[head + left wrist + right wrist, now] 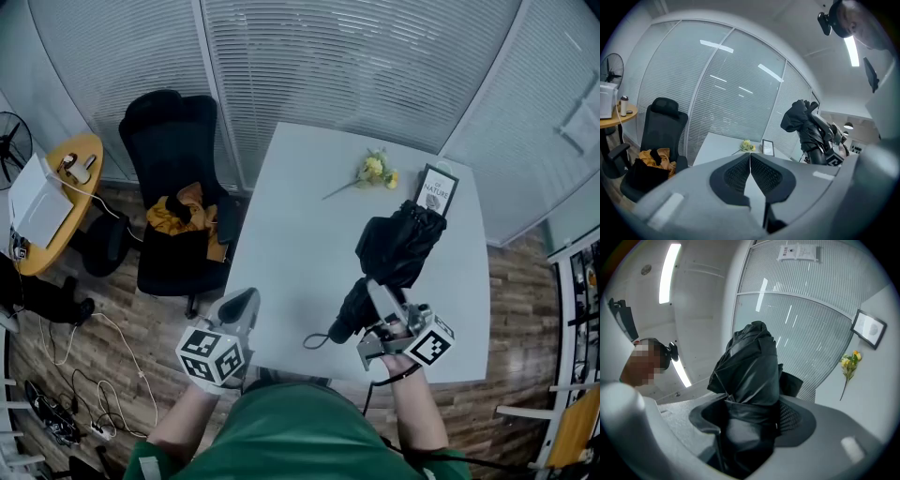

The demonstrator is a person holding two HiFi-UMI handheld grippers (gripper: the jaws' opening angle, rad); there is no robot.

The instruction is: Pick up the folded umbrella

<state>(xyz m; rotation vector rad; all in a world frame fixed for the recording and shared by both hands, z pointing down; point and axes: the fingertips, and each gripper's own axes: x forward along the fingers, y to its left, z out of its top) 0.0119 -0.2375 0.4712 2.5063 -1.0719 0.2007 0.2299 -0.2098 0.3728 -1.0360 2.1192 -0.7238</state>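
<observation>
pinches the folded umbrella (398, 246) near its handle end with the right gripper (373, 305); long axis runs straight away from the jaws, canopy end raised over the white table (300, 234), apparently lifted clear. shows the left gripper (236, 309) pressed together on nothing, well apart at the near edge.

Flowers (375, 171) lie left of frame (436, 190) on table (300, 234), behind the umbrella (398, 248).

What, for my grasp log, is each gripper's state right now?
Left gripper: closed, empty.
Right gripper: closed on the umbrella.
</observation>
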